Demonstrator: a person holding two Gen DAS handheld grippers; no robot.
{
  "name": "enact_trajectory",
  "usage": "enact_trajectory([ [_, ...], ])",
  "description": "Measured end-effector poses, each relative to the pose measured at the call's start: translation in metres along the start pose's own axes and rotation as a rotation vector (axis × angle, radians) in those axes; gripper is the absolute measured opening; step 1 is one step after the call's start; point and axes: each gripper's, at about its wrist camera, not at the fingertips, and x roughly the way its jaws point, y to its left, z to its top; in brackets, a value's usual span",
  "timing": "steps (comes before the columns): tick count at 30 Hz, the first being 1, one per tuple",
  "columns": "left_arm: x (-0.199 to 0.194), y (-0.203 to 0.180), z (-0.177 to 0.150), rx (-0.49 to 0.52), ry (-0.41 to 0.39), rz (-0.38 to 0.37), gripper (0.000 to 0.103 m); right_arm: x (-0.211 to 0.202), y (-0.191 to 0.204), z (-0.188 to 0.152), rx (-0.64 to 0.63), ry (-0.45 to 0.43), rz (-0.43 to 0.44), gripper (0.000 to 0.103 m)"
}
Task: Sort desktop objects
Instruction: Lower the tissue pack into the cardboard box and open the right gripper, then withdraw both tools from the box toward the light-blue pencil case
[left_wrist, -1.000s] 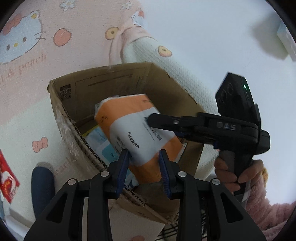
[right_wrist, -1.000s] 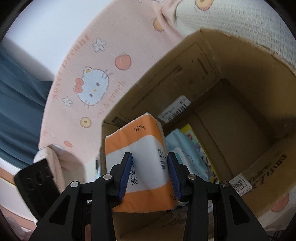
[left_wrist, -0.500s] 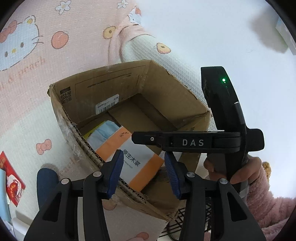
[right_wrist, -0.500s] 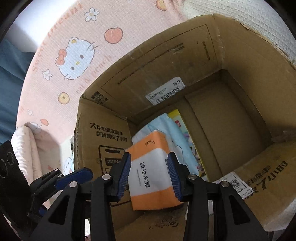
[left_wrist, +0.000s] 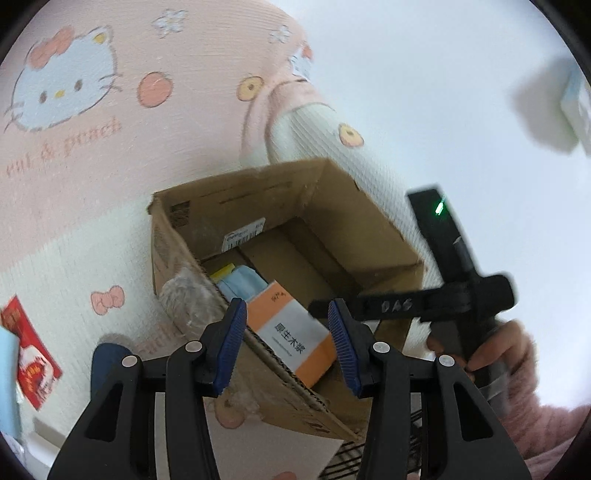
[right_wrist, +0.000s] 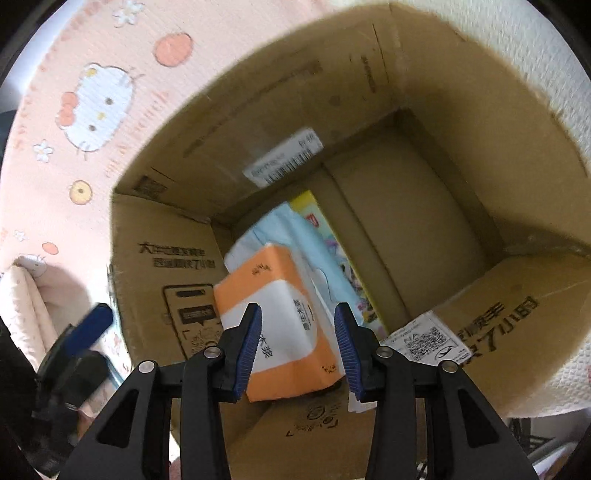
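Tissue pack (right_wrist: 280, 321): an orange and white soft pack lying tilted inside the cardboard box (right_wrist: 461, 122), resting on a pale blue pack (right_wrist: 295, 236) and a yellow-edged flat item (right_wrist: 314, 206); beyond and between the right fingers.
Right gripper (right_wrist: 297, 347): fingers spread wider than the pack, with a gap on each side; nothing is clamped. It hangs over the box's open top.
Left gripper (left_wrist: 288, 347): fingers wide apart and empty, above the box's near wall; the pack (left_wrist: 291, 332) shows between them but lower, inside the box (left_wrist: 332, 206).
How the pack should handle: probably light and squashy, with a slick plastic wrap; it will dent under a squeeze and is unlikely to break.
Where to take hold: across the narrow sides at the white middle band, fingers well past the edges, so the film does not slide.
Risk: a hold near one end may let it droop or slip.
Task stage: the pack looks placed in the box.
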Motion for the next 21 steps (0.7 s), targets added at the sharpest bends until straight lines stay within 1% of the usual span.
enact_trajectory([
  [3, -0.006, 0.012, 0.001, -0.046, -0.010, -0.016, 0.051, 0.014, -0.003, -0.001, 0.020, 0.061, 0.071, 0.027],
  [5, -0.009, 0.020, 0.001, -0.057, -0.023, 0.003, 0.051, 0.017, -0.001, -0.003, 0.011, 0.040, 0.033, 0.026],
  [7, -0.012, 0.025, 0.001, -0.059, -0.036, 0.027, 0.051, 0.020, 0.002, -0.004, 0.015, 0.023, 0.025, 0.026],
  [10, -0.016, 0.031, -0.001, -0.047, -0.045, 0.075, 0.051, 0.022, 0.004, -0.005, 0.030, 0.015, -0.013, 0.026],
  [14, -0.021, 0.035, -0.007, -0.011, -0.057, 0.145, 0.051, 0.014, 0.018, -0.010, -0.001, -0.043, -0.129, 0.027],
  [17, -0.026, 0.041, -0.012, 0.001, -0.058, 0.191, 0.052, -0.004, 0.034, -0.017, -0.029, -0.127, -0.166, 0.033],
  [19, -0.029, 0.049, -0.016, -0.016, -0.053, 0.200, 0.053, -0.019, 0.049, -0.021, -0.057, -0.197, -0.191, 0.048],
  [21, -0.033, 0.058, -0.019, -0.044, -0.050, 0.195, 0.055, -0.031, 0.062, -0.023, -0.081, -0.249, -0.219, 0.055],
])
